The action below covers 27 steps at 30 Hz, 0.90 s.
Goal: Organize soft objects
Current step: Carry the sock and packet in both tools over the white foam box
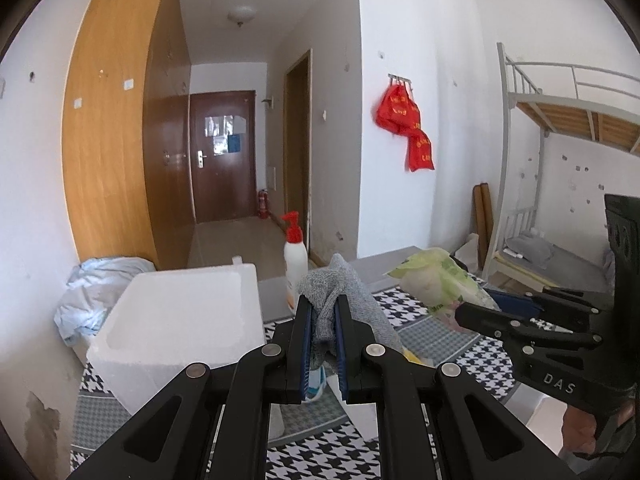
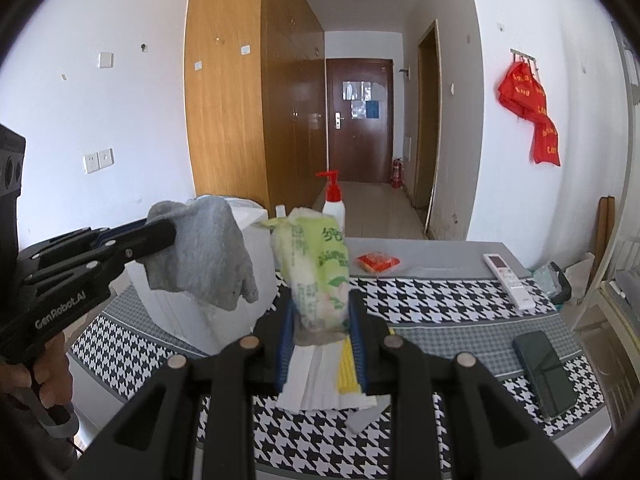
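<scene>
With the left gripper [image 1: 323,322] clamped on the limp grey knitted cloth [image 1: 340,300] and the right gripper [image 2: 320,320] on the green-printed plastic tissue pack [image 2: 318,276], both held above the table, either risked slipping short of the white foam box [image 1: 180,320] at 10 o'clock.

"DAS" is printed on the right gripper [image 1: 478,307], and "GenRobot.AI" on the left gripper [image 2: 160,236].
</scene>
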Tool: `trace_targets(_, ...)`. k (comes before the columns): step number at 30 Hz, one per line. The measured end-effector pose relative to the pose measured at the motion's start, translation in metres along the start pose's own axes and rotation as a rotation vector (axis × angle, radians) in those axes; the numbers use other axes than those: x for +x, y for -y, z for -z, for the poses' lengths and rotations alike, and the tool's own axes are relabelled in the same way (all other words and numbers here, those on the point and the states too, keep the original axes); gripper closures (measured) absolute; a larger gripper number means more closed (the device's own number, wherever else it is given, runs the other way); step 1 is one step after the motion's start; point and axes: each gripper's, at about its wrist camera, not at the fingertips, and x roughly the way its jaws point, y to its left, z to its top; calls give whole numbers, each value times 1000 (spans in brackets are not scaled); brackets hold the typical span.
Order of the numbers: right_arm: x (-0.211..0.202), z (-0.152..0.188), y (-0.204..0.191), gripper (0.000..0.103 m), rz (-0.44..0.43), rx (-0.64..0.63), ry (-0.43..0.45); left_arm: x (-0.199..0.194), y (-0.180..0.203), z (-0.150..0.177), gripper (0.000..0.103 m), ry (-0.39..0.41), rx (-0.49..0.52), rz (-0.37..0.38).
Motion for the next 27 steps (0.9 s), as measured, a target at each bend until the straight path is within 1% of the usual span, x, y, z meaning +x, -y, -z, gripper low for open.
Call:
trace_targets(8, -1, -8, -4, 73, -15, -13, 23, -11, -3, -12, 92, 50, 11, -20)
trace_targets(17, 5, -16, -8, 73, -39, -26, 34, -11, -15, -22, 92, 84, 1, -56)
trace_targets(21, 9, -21, -12, 73, -59, -35, 44, -12, -22, -25, 92, 92, -5, -76)
trace_targets(27, 19, -27, -22, 73, -98, -48, 44, -12, -35, -23, 92, 87, -21, -127)
